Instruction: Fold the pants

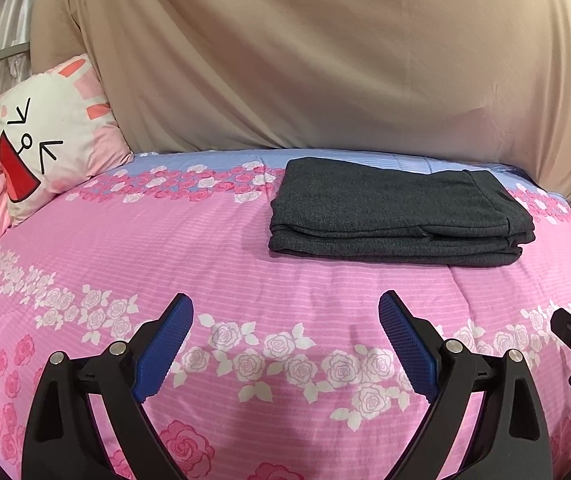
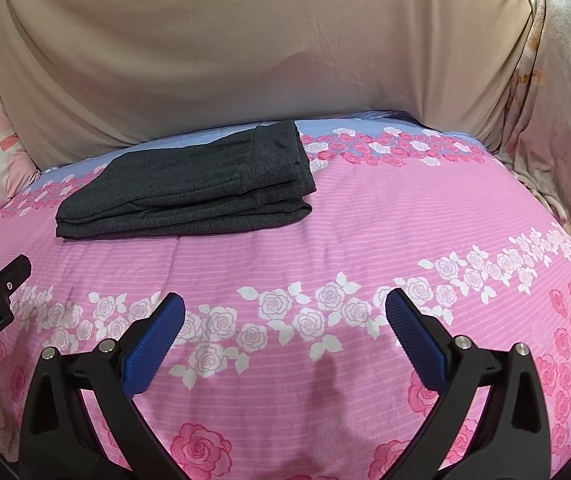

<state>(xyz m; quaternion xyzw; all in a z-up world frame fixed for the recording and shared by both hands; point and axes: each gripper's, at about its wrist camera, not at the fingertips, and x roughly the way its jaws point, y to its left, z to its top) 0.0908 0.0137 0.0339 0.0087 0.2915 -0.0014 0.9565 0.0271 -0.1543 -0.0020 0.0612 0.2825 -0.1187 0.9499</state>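
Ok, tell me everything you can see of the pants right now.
The pants are dark charcoal grey, in a soft knit-looking fabric. They lie folded into a flat, roughly rectangular stack of several layers, edges fairly even, with a seamed band, perhaps the waistband, at the end toward the right in both views. They rest on the pink rose-print bedspread, toward its far side near the beige cloth backdrop. Only the bedspread touches them; the left tool and right tool are both open, well short of them.

We see the folded pants (image 1: 399, 214) lying on the bed (image 1: 165, 248), a pillow (image 1: 51, 140) well to their left, a draped sheet (image 1: 305, 60) behind them.
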